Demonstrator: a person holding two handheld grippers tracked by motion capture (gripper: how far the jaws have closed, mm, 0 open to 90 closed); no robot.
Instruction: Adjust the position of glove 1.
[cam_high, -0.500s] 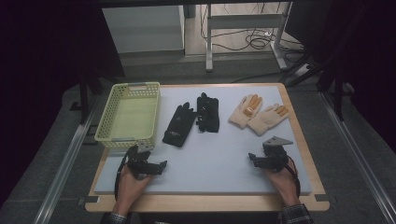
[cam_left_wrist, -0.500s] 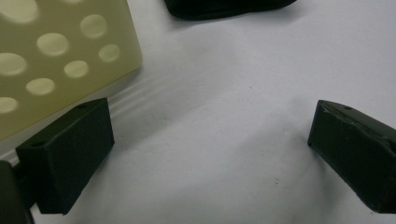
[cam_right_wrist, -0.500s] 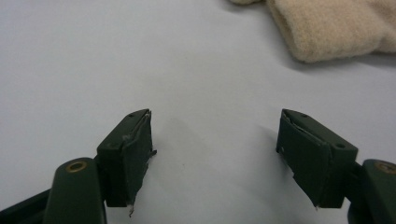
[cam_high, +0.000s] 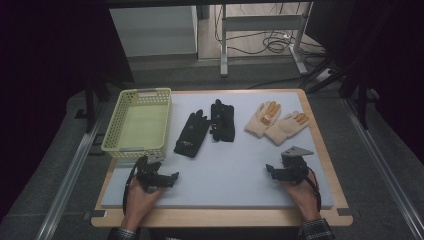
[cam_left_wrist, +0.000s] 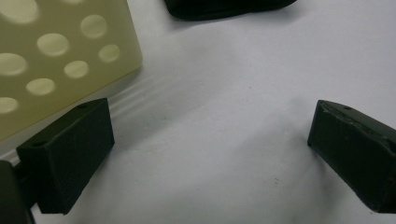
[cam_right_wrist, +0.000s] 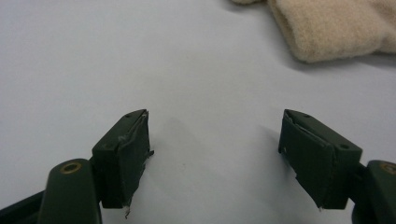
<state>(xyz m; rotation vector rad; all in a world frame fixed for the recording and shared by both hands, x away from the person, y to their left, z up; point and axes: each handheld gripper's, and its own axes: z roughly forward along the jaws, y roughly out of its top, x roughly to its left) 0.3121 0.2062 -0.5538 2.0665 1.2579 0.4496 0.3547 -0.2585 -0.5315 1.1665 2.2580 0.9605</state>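
Nothing has shifted since half a second ago: left gripper (cam_high: 172, 177) by the basket (cam_high: 161, 97) and right gripper (cam_high: 271, 170) below the tan gloves (cam_high: 276, 122) rest with jaws apart and empty, black gloves (cam_high: 205, 131) untouched mid-table, so a careless reach could snag both overlapping gloves.

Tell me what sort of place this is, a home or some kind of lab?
Most likely a lab or recording workstation, not a home. A wooden table with a pale mat stands between metal floor rails, loose cables lie on the floor behind, and gloves and a basket are laid out neatly.
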